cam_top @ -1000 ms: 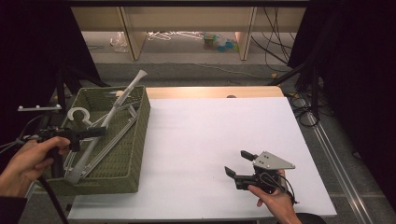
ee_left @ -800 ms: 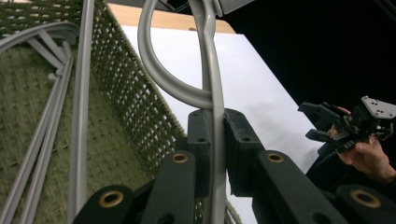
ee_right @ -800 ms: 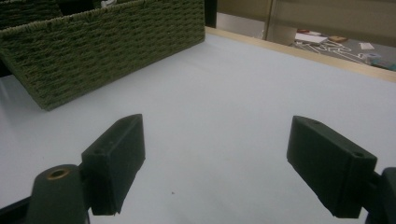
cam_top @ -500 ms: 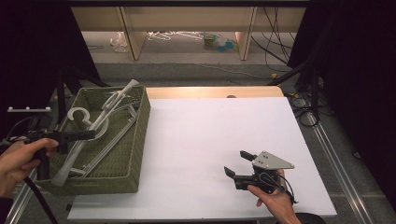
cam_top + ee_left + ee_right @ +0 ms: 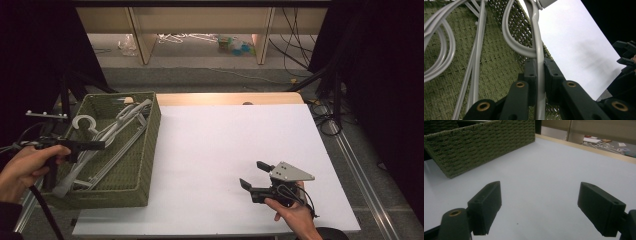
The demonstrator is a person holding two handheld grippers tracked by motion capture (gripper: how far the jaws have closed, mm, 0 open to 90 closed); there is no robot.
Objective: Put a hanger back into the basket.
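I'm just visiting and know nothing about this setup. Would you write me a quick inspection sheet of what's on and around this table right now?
Surface: white tabletop, bare in the middle.
Job's things: green woven basket at the table's left, holding grey plastic clothes hangers.
Clutter: nothing seen on the table.
Grippers: left gripper shut on a grey hanger bar over the basket; right gripper open, hovering low over the white top.
Cables: black cable trails from the left gripper; more black cables hang at the table's right.
Surroundings: dark curtains either side; hangers and small items on the floor beyond.
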